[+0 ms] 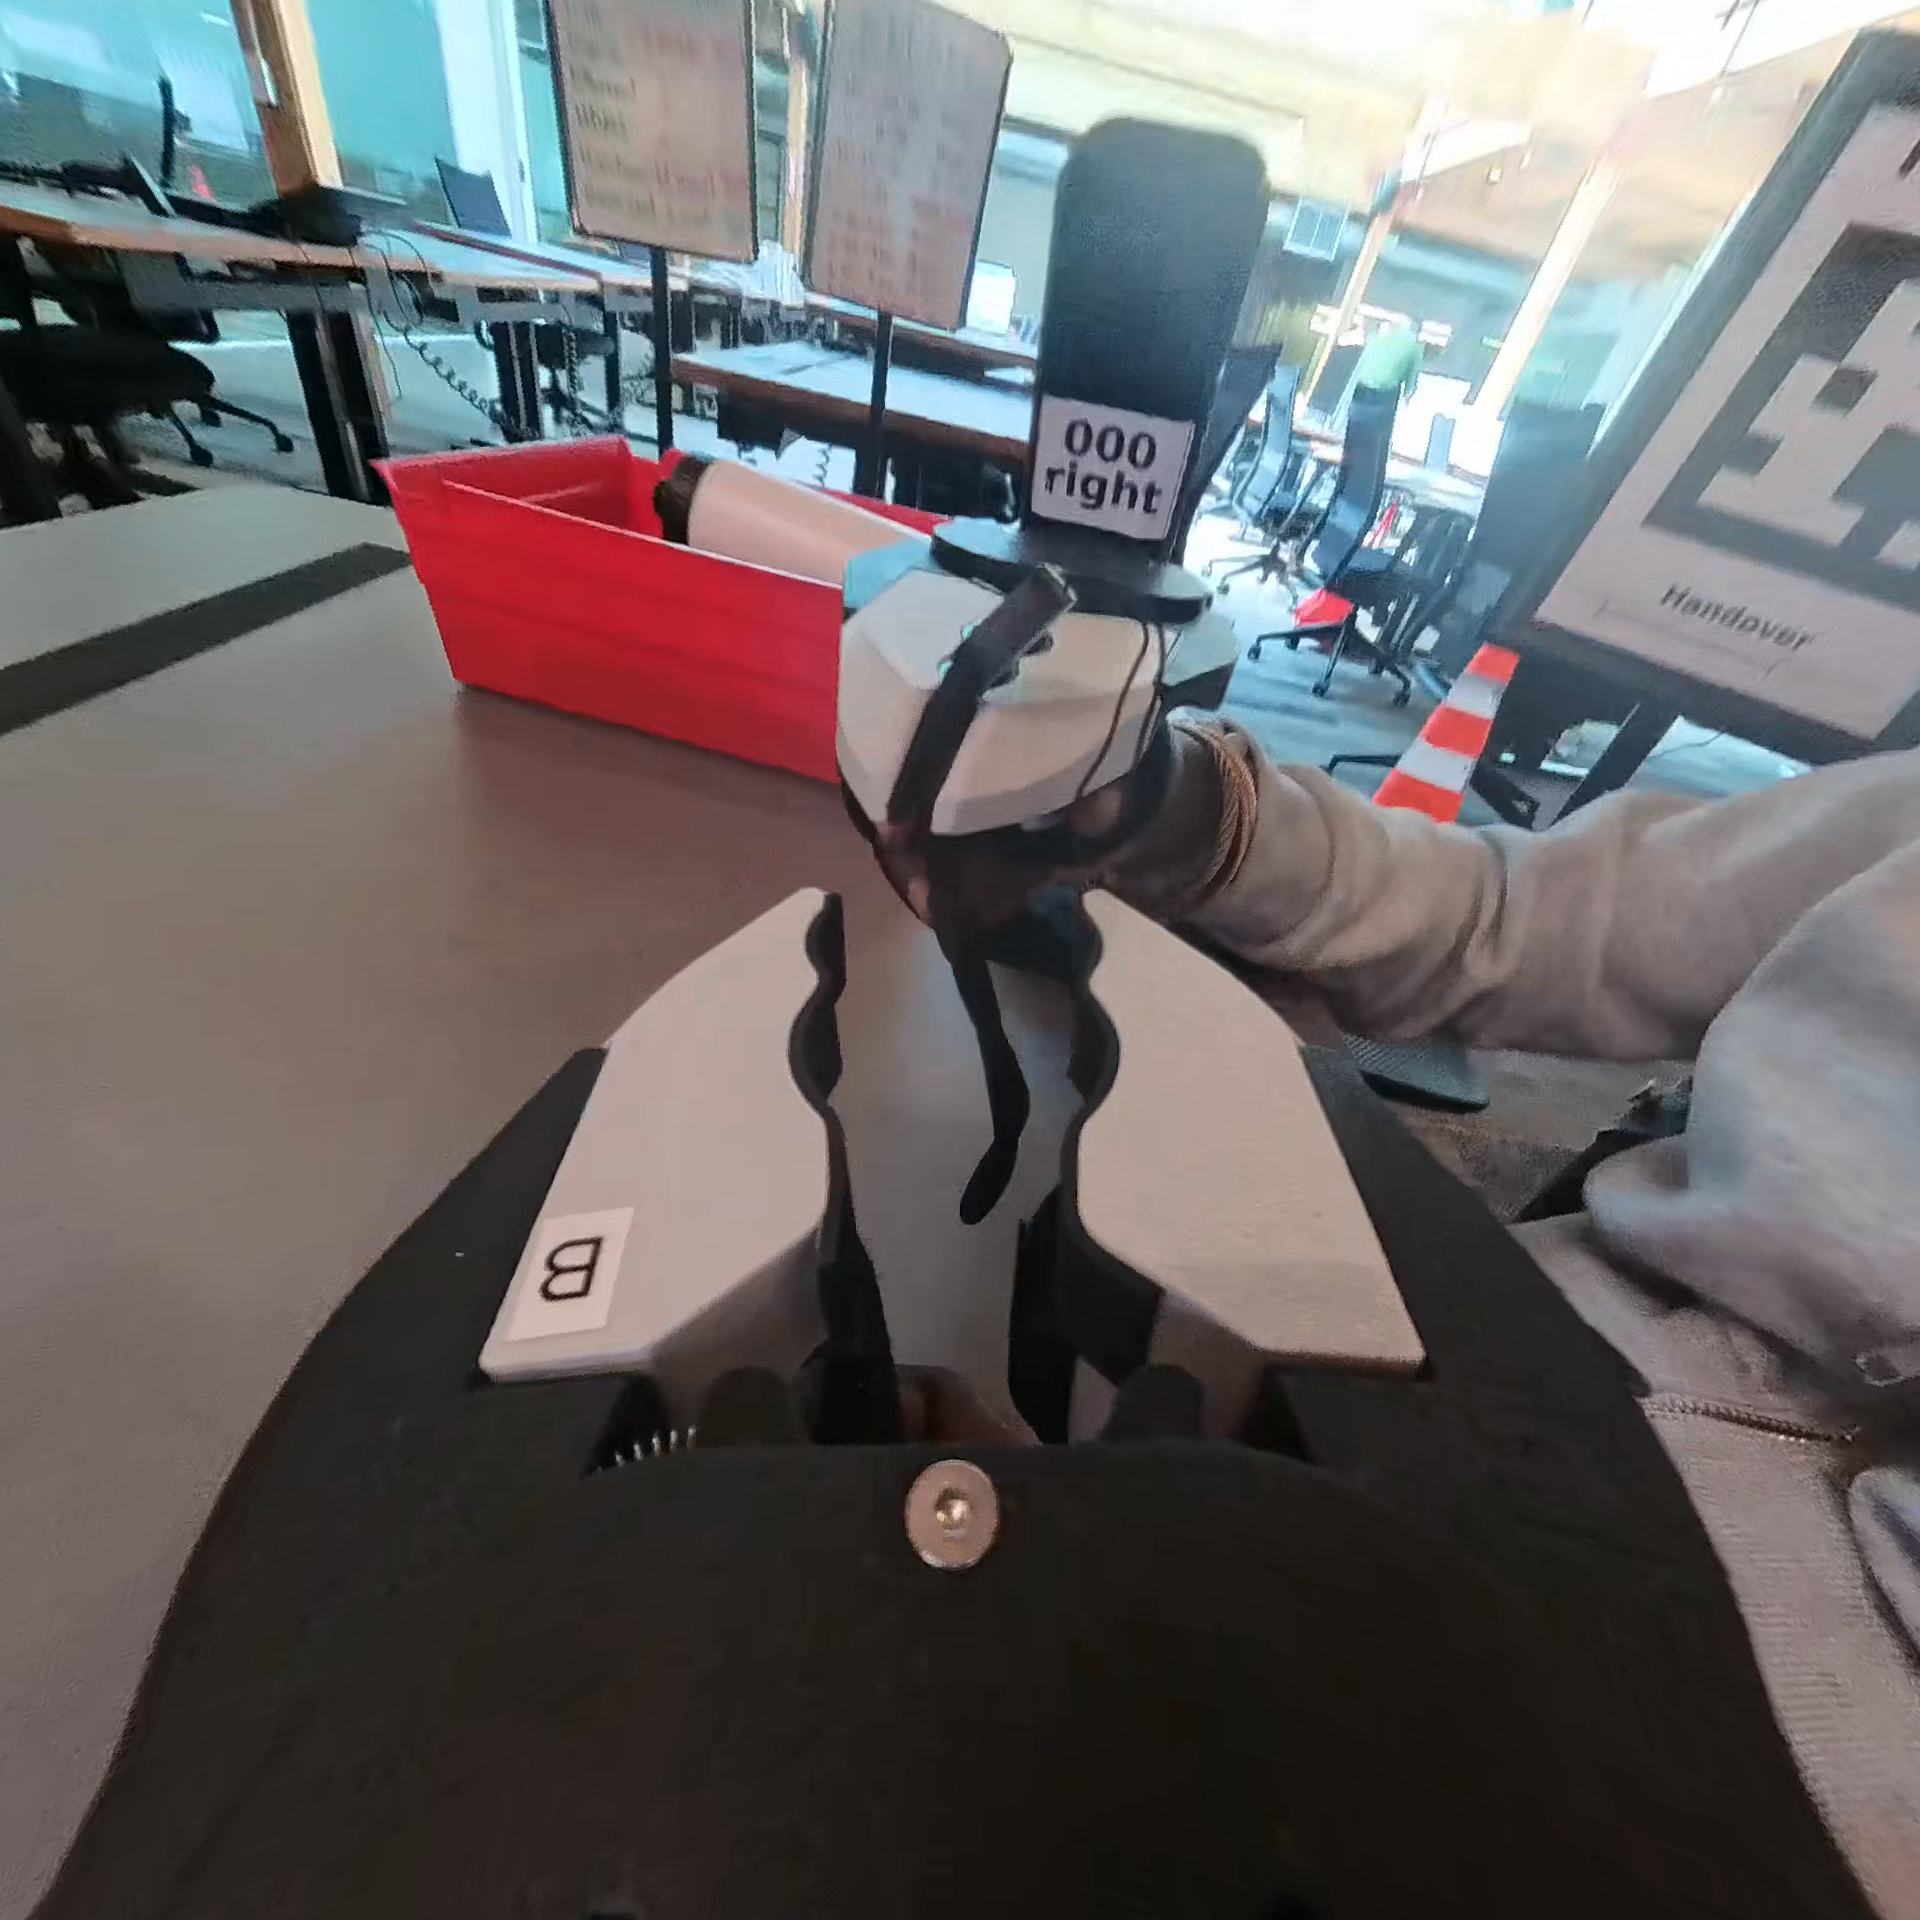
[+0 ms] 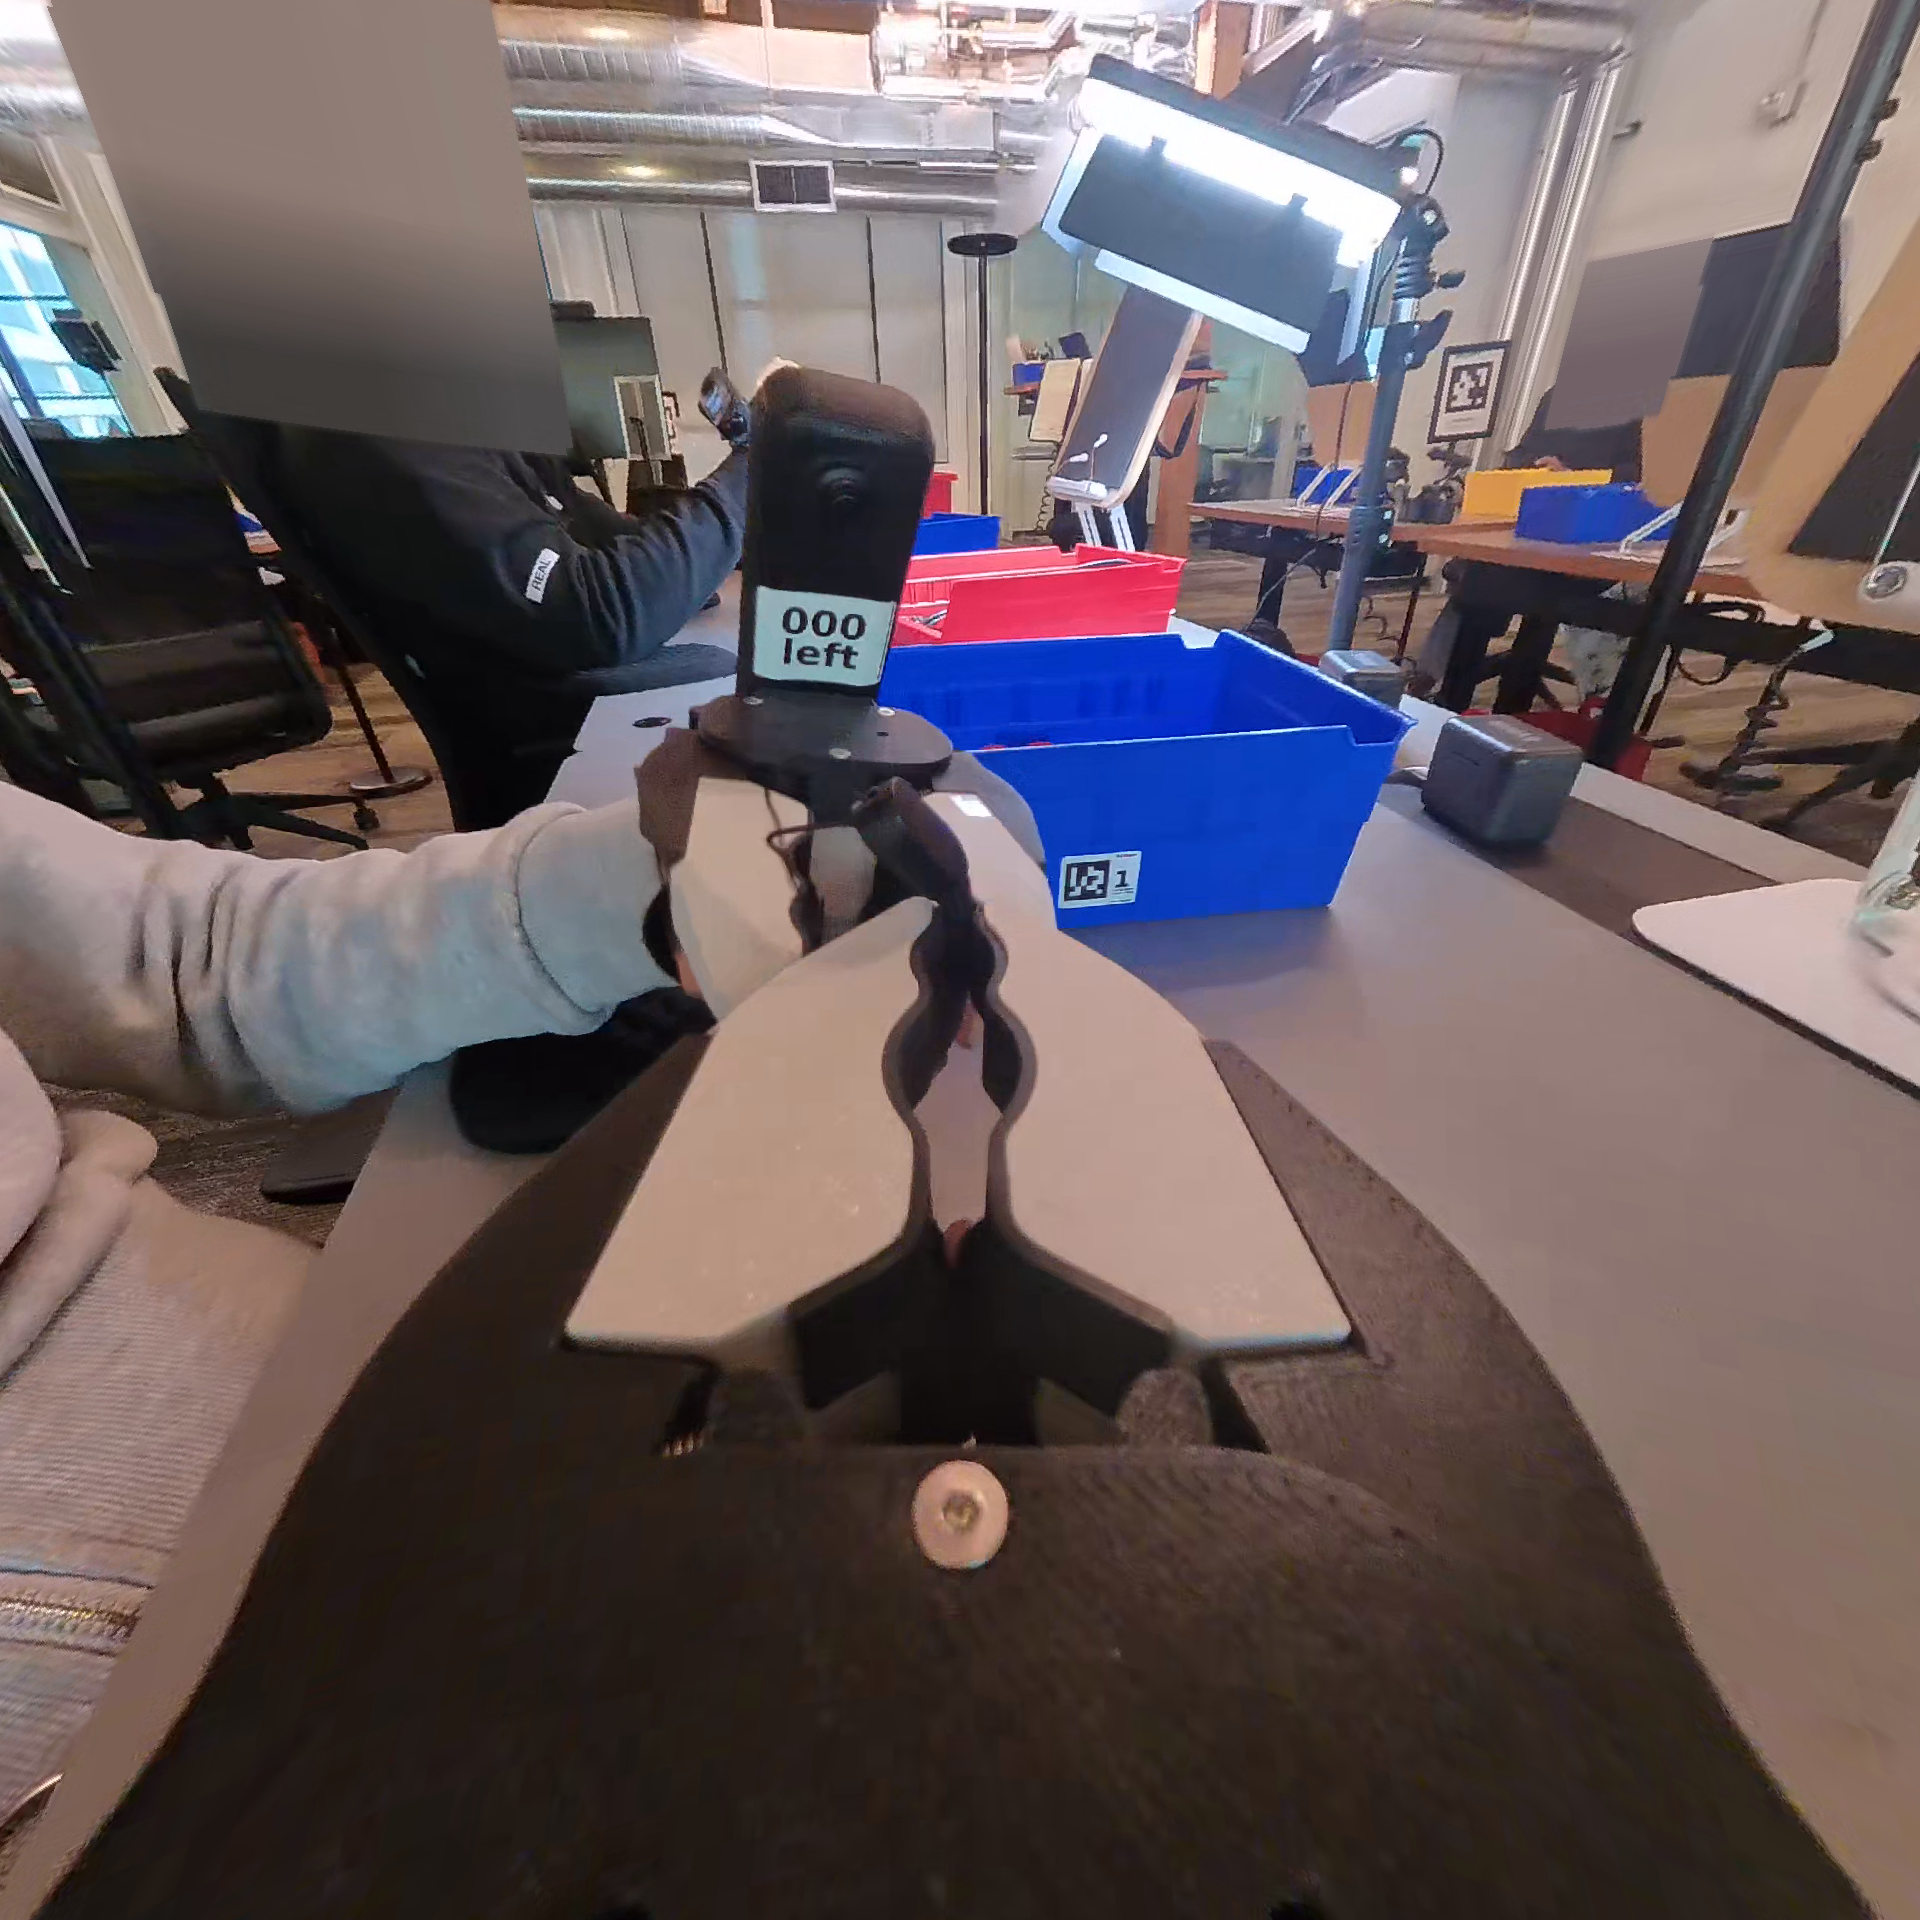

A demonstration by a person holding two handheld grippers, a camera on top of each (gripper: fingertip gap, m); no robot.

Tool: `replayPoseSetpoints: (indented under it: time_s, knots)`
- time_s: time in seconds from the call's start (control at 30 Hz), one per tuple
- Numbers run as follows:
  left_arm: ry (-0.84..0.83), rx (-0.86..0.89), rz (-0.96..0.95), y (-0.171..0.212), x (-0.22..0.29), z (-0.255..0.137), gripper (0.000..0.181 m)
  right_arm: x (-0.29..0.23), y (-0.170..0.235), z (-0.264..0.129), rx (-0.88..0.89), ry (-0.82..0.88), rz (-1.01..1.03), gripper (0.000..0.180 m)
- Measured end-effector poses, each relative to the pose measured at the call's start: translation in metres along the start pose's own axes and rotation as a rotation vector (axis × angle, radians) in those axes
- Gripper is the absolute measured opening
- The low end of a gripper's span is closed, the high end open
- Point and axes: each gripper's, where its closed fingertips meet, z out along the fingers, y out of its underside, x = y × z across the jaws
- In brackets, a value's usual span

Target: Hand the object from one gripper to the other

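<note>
- Farthest left and far back on the grey table (image 1: 260, 831) sits a red bin (image 1: 623, 623) with a white roll (image 1: 769, 509) lying in it. It is well apart from the handover.
- Next comes the left gripper (image 1: 956, 914), near the camera. It is released, its two fingers spread with a clear gap between them.
- Down into that gap hangs the strap (image 1: 987, 1039), a thin, dark, floppy thing (the object to be passed). Its long axis runs near-vertical and its free end sits between the left fingers. It seems to touch neither pad, though the angle makes that hard to judge.
- Just above and slightly right is the right gripper (image 1: 997, 717), clenched on the strap's upper part. The right wrist view shows its fingers drawn together around the dark band.
- On the right a grey sleeve (image 1: 1455, 914) reaches in from the table's edge, with an orange cone (image 1: 1444, 738) on the floor beyond.
- My judgement is that the coming move turns on the left fingers closing sideways across the hanging length before the right one lets go. The tabletop around both tools is open, but the strap is limp and could swing out of the gap.
</note>
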Motion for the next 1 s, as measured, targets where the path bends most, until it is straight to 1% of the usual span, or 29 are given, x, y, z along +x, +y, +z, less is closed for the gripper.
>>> replayPoseSetpoints:
  time_s: [0.03, 0.07, 0.1, 0.17, 0.23, 0.37, 0.43, 0.5, 0.57, 0.63, 0.67, 0.7, 0.8, 0.87, 0.9, 1.0]
  knots:
    - [-0.001, -0.008, 0.002, 0.002, 0.0, 0.002, 0.036, -0.001, 0.001, 0.001, -0.002, -0.002, 0.003, 0.003]
    - [-0.003, -0.013, 0.001, 0.004, 0.0, 0.003, 0.028, -0.002, 0.001, 0.002, -0.005, -0.008, 0.004, 0.004]
    - [0.003, -0.02, 0.004, 0.004, 0.001, 0.004, 0.011, -0.004, 0.002, 0.003, -0.005, -0.015, 0.007, 0.004]
    - [0.011, -0.025, 0.004, 0.003, 0.002, 0.002, 0.006, -0.005, 0.001, 0.003, -0.003, -0.021, 0.019, 0.004]
    - [0.034, 0.003, -0.006, -0.002, 0.005, 0.0, 0.006, -0.004, -0.001, 0.003, 0.012, -0.022, 0.053, 0.006]
    - [0.064, 0.136, -0.066, -0.022, 0.006, -0.009, 0.005, -0.002, -0.005, 0.0, 0.053, -0.078, 0.22, 0.032]
    - [0.044, 0.17, -0.071, -0.027, 0.001, -0.013, 0.005, -0.005, -0.003, 0.002, 0.044, -0.136, 0.302, 0.037]
    - [0.036, 0.205, -0.08, -0.032, -0.001, -0.016, 0.005, -0.01, 0.003, 0.005, 0.009, -0.176, 0.341, 0.038]
    - [0.038, 0.224, -0.094, -0.034, -0.001, -0.017, 0.005, -0.012, 0.013, 0.01, -0.043, -0.172, 0.33, 0.037]
    - [0.036, 0.227, -0.104, -0.034, -0.002, -0.016, 0.005, -0.016, 0.018, 0.014, -0.065, -0.175, 0.295, 0.028]
    - [0.041, 0.227, -0.109, -0.033, -0.002, -0.015, 0.005, -0.019, 0.018, 0.015, -0.066, -0.184, 0.28, 0.013]
    - [0.052, 0.224, -0.114, -0.033, 0.0, -0.014, 0.005, -0.021, 0.019, 0.016, -0.067, -0.19, 0.266, 0.005]
    - [0.067, 0.228, -0.115, -0.033, 0.002, -0.014, 0.007, -0.023, 0.019, 0.015, -0.076, -0.192, 0.239, 0.004]
    - [0.059, 0.233, -0.122, -0.034, 0.001, -0.015, 0.025, -0.02, 0.011, 0.012, -0.026, -0.191, 0.257, 0.003]
    - [0.057, 0.228, -0.128, -0.033, 0.0, -0.015, 0.031, -0.017, 0.005, 0.009, 0.011, -0.188, 0.276, 0.003]
    - [0.071, 0.173, -0.134, -0.025, 0.002, -0.01, 0.032, -0.007, -0.008, 0.001, 0.098, -0.165, 0.321, 0.003]
